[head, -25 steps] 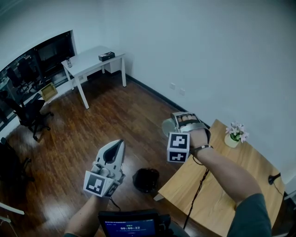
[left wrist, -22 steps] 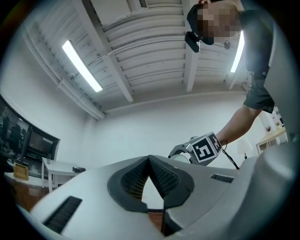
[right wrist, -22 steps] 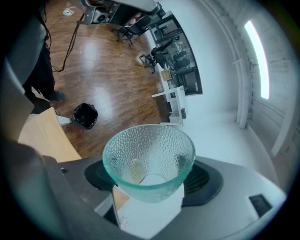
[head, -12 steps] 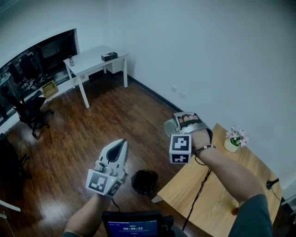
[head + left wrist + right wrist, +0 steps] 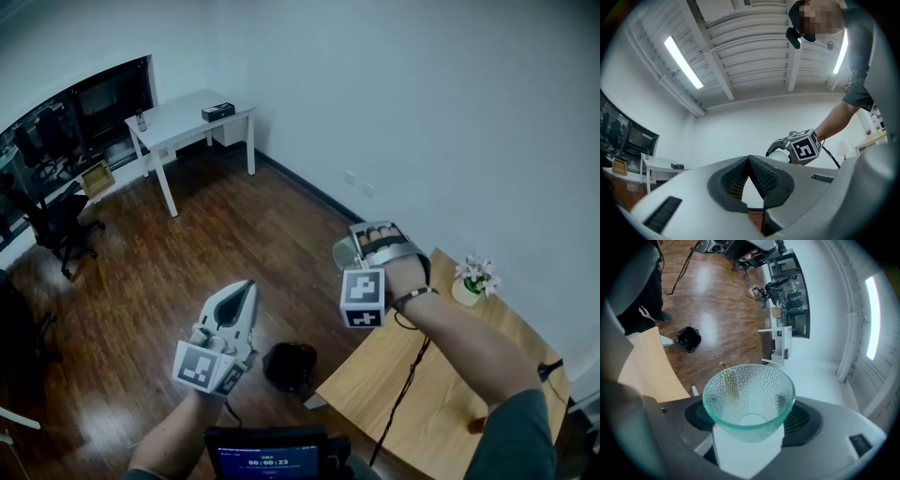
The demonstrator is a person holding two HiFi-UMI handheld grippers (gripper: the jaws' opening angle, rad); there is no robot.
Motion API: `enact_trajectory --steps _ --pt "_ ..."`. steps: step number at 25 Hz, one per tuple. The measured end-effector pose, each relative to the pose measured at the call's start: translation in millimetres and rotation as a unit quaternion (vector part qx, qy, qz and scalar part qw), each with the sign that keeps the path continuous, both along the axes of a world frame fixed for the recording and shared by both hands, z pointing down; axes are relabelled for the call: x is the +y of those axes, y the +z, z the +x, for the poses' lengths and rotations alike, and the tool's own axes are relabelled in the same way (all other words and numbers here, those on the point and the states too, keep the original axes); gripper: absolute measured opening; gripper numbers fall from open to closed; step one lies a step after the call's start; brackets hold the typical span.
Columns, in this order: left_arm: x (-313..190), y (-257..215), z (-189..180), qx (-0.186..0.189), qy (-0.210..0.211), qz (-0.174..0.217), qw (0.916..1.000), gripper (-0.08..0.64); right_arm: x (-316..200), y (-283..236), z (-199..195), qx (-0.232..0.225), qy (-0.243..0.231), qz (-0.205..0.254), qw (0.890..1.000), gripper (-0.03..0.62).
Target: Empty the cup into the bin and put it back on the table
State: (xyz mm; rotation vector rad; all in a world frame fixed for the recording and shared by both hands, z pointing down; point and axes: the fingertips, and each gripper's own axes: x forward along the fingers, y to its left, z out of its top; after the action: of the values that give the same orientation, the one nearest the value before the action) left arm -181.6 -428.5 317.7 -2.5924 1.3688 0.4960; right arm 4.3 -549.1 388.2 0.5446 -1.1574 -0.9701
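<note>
Beside the wooden table's [image 5: 427,370] corner: right gripper [image 5: 356,249] clamps a dimpled glass cup [image 5: 749,399], rolled slightly from a second ago, otherwise unmoved. Cup looks empty, so the return to the table is likely next. Left gripper [image 5: 245,290] is closed on nothing.

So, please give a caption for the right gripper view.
Right gripper holds an empty dimpled glass cup; black bin on the wood floor beyond.

Dimpled clear glass cup [image 5: 749,401], glossy wooden floor [image 5: 187,272]
</note>
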Motion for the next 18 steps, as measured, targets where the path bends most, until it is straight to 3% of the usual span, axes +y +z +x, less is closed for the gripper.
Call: enact_trajectory --steps 5,18 --pt "-0.1 1.9 1.8 -0.002 -0.001 -0.001 1.0000 -0.008 1.5 6.4 9.8 0.013 0.017 -0.023 1.000 0.391" --pt "2.9 2.3 0.9 -0.005 -0.001 -0.008 1.0000 -0.008 3.7 -12.9 -8.4 0.013 -0.004 -0.006 1.000 0.391"
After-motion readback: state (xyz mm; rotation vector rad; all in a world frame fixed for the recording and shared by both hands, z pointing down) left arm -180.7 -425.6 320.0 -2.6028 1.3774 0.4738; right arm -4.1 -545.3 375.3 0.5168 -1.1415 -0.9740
